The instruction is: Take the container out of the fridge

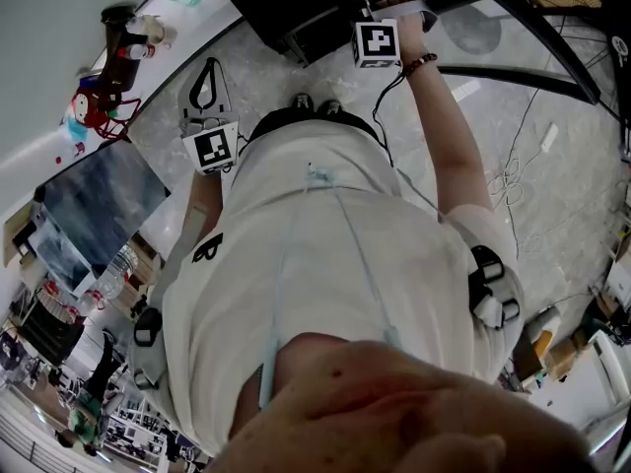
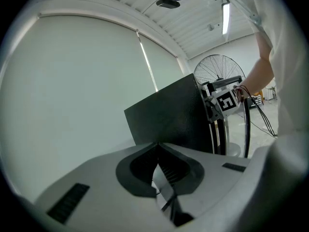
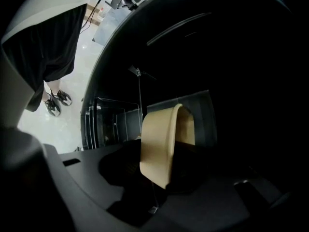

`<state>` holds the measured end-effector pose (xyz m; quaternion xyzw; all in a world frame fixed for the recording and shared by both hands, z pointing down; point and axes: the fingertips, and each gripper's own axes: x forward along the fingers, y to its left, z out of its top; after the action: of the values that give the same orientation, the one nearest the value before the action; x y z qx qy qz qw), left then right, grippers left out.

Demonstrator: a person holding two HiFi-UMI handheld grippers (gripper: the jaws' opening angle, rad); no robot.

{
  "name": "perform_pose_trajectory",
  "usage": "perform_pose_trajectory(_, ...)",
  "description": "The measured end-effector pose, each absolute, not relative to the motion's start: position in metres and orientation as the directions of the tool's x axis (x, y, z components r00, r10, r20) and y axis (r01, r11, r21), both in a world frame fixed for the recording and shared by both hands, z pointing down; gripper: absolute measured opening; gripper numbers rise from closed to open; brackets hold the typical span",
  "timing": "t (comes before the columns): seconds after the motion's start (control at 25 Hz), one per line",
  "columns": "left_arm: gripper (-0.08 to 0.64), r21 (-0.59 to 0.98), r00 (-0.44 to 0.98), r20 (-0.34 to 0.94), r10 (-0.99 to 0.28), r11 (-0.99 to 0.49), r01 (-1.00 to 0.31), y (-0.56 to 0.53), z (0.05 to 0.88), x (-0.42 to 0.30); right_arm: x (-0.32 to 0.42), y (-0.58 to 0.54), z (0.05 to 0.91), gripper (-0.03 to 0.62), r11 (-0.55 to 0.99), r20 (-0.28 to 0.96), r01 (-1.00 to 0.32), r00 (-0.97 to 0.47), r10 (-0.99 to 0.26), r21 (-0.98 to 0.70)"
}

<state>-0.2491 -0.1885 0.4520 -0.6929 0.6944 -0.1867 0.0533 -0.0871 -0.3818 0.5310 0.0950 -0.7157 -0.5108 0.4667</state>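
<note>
Container (image 3: 159,134) rim is pinched by R hand-held gripper (image 3: 155,173) inside fridge (image 3: 116,120) for pull-out; L hand-held gripper (image 2: 158,153) is shut, empty.

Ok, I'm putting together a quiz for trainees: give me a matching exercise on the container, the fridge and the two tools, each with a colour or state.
Things:
1 container
2 fridge
3 left tool
4 right tool

Colour or state:
a black
b shut, nothing in it
c beige
d shut on the container's rim

Pairs: 1-c, 2-a, 3-b, 4-d
</note>
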Motion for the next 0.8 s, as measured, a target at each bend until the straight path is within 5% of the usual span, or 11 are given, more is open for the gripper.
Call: perform_pose_trajectory(0.8,0.009,-0.320,0.030,0.195,-0.980,-0.093,-0.943,-0.193,0.457,-0.235,-0.055,-0.340,0.522,0.163,0.515,0.600,0.317,-0.526,-0.603,0.796)
